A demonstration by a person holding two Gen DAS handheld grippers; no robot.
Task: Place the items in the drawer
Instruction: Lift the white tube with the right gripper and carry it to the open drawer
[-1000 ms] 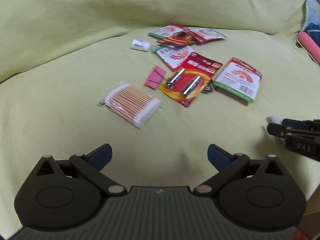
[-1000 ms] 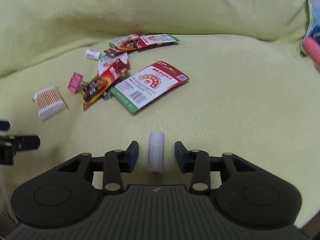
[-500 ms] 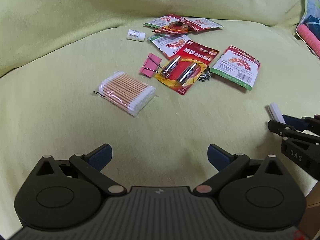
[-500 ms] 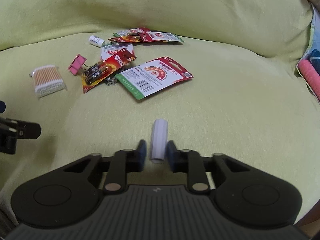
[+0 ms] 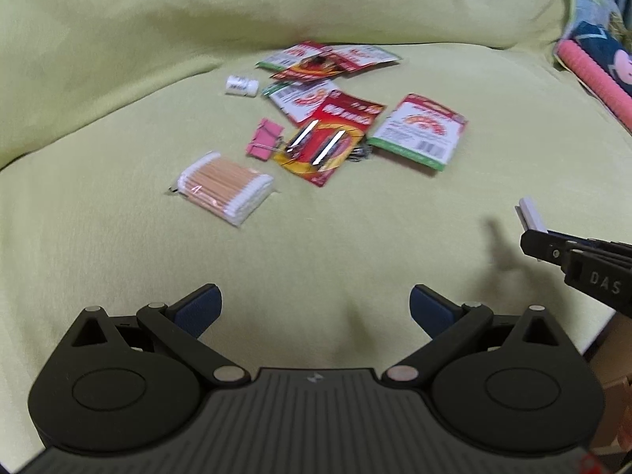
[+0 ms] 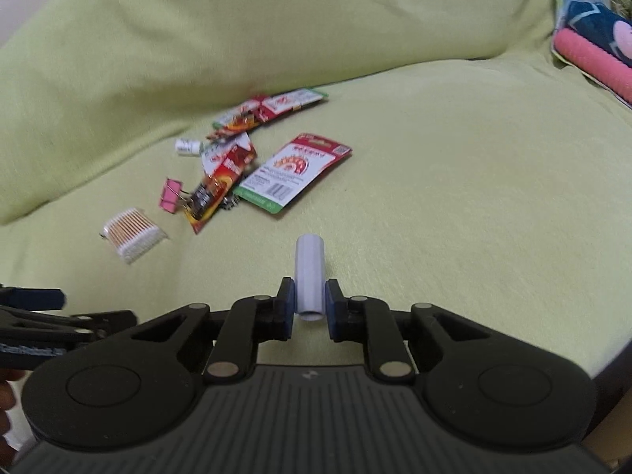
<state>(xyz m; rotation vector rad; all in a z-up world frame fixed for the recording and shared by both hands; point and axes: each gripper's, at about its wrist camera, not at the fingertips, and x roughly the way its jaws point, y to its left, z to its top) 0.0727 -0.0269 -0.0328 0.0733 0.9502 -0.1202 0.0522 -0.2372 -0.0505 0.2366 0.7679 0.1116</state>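
Right wrist view: my right gripper (image 6: 310,303) is closed narrow on a small white tube (image 6: 310,274), both blue pads pressed against its sides. The tube points forward along the fingers, its near end between the pads and its far end projecting beyond the tips, above the yellow-green blanket (image 6: 454,217).

Left wrist view: my left gripper (image 5: 315,303) is spread wide and holds nothing — only bare blanket lies between its pads. The right gripper enters at the right edge, with the white tube (image 5: 532,213) sticking out past its tips.

Remaining items lie on the blanket ahead, well apart from both grippers:
- pack of cotton swabs (image 5: 224,186), nearest on the left
- pink binder clip (image 5: 264,143), just beside a red battery pack (image 5: 331,136)
- green-edged card pack (image 5: 422,130), to the right of the batteries
- small white bottle (image 5: 241,86), on its side, farther back
- several more red and white packets (image 5: 328,61) — overlapping at the rear
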